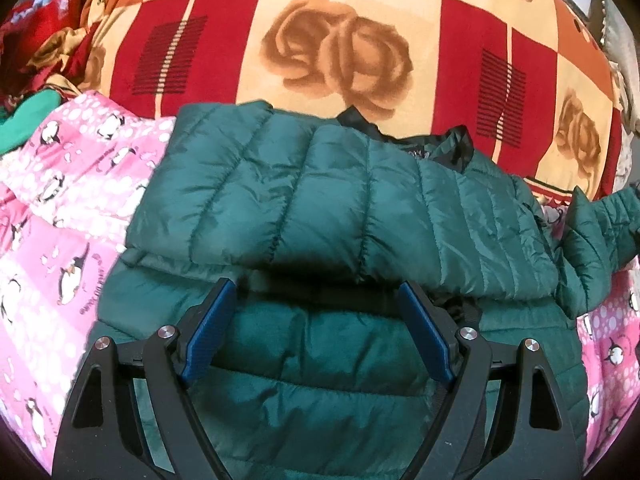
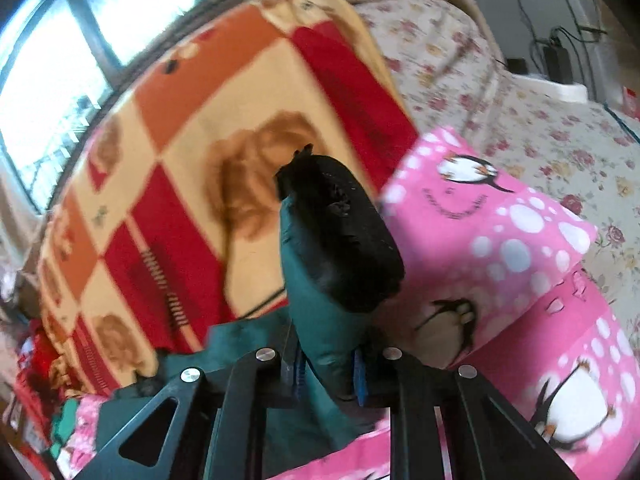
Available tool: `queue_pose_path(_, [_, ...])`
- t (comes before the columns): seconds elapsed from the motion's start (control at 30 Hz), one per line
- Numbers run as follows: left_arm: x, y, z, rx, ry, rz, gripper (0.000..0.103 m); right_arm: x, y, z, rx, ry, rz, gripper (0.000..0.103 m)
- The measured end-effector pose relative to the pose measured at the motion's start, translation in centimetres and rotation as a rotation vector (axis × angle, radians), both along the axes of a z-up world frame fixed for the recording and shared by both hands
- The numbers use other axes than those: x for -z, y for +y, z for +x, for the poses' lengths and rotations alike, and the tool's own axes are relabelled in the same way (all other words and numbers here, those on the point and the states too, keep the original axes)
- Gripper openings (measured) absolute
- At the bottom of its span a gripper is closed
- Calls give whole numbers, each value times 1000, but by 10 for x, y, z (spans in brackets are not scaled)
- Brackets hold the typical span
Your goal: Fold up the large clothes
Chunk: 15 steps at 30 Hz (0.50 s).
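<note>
Ahead of the left gripper [image 1: 316, 312], jaws apart and empty: green puffer jacket [image 1: 320, 200], one sleeve folded across, on pink penguin sheet [image 1: 60, 220]. Right gripper [image 2: 328, 372]: clamped on the jacket's black-cuffed sleeve [image 2: 320, 300].

Colours and prints in front of you

Your jacket [image 1: 340, 200] is dark green and quilted, with a black lining [image 2: 344, 236]. Under it you have a pink sheet [image 1: 60, 220] printed with penguins and white dots. Beyond lies a blanket [image 1: 340, 52] checked in red, orange and cream with brown roses and the word "love". Your hand-held gripper [image 1: 316, 312] is black with blue pads [image 1: 208, 332].
</note>
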State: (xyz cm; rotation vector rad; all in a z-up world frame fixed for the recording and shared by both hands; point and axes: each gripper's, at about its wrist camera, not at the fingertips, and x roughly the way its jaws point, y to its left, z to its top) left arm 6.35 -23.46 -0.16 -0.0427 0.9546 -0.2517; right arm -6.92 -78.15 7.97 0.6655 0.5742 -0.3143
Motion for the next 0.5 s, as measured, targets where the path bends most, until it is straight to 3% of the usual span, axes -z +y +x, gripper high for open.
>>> queue_pose_path(0.2, [-20,18,-1,-23,-37,-3,84,-29,41,2,-66,-10,-17,16])
queue_pose_path(0.5, [-35,52,-4,-78,-56,-38,84,-46,86,11,-161,-77,67,15])
